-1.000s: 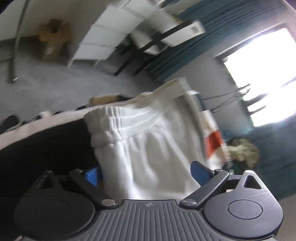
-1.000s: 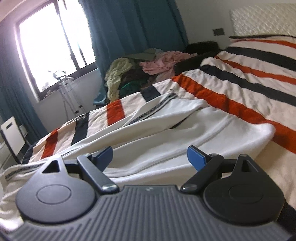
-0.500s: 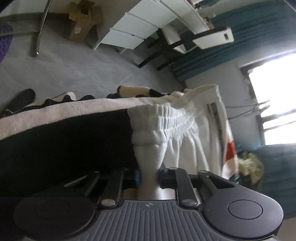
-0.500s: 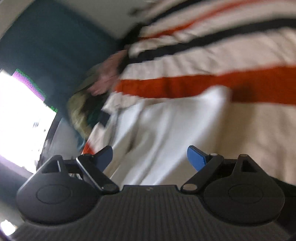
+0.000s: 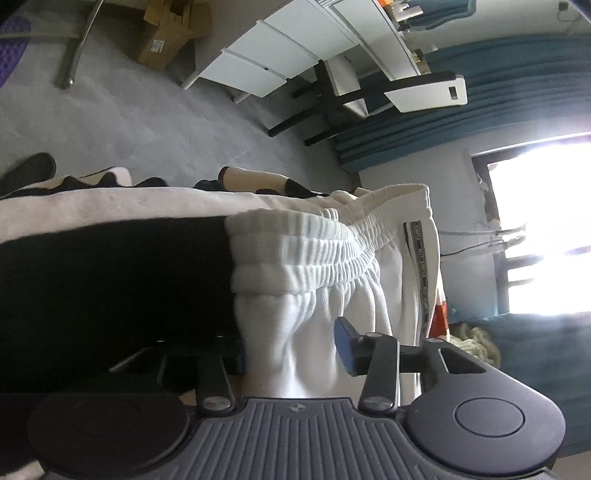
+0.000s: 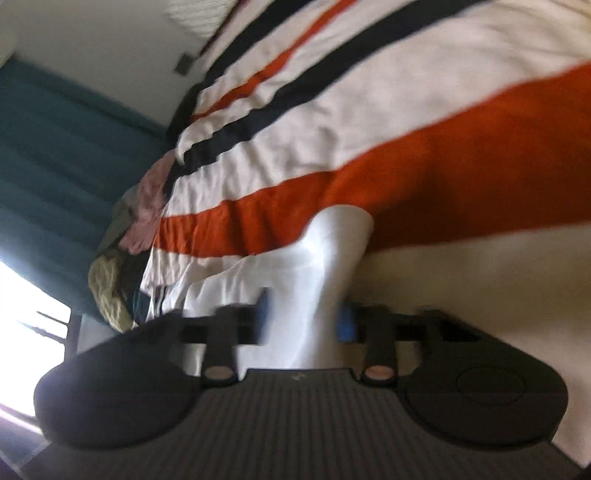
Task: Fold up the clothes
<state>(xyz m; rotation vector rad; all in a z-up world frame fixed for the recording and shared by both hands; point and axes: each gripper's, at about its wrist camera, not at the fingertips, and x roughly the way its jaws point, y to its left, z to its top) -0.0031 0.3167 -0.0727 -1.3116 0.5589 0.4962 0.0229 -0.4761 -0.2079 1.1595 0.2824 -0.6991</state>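
1. White sweatpants (image 5: 373, 266) lie on the striped bed cover (image 6: 424, 110); ribbed waistband (image 5: 295, 254) sits at the bed's foot edge, legs run away twd the window side, so the long axis goes along the bed edge, not across it
2. Left gripper (image 5: 290, 349) is right at the waistband end: bunched white cloth rises betw its jaws, straight ahead of it. Jaws are opening; the right blue pad (image 5: 345, 345) stands clear of the cloth, the left one is mostly hidden in shadow, so no firm pinch here as far as I can see
3. Right gripper (image 6: 304, 317) has a fold of the same white cloth betw its jaws, w/ a corner (image 6: 343, 229) poking up beyond the tips over the orange stripe. Jaws are closing; view is blurred, pads look just at the cloth but can't confirm they press yet
4. Key relation, my read: each gripper has its own end of the pants dead ahead betw the jaws. The fold turns on both ends being gripped at once; right looks nearer to a hold, left prob needs to re-close
5. Containers: none in play. Pile of unfolded clothes (image 6: 122, 236) sits beyond the bed by the teal curtain (image 6: 62, 147); a cardboard box (image 5: 170, 33) is on the floor, contents not visible
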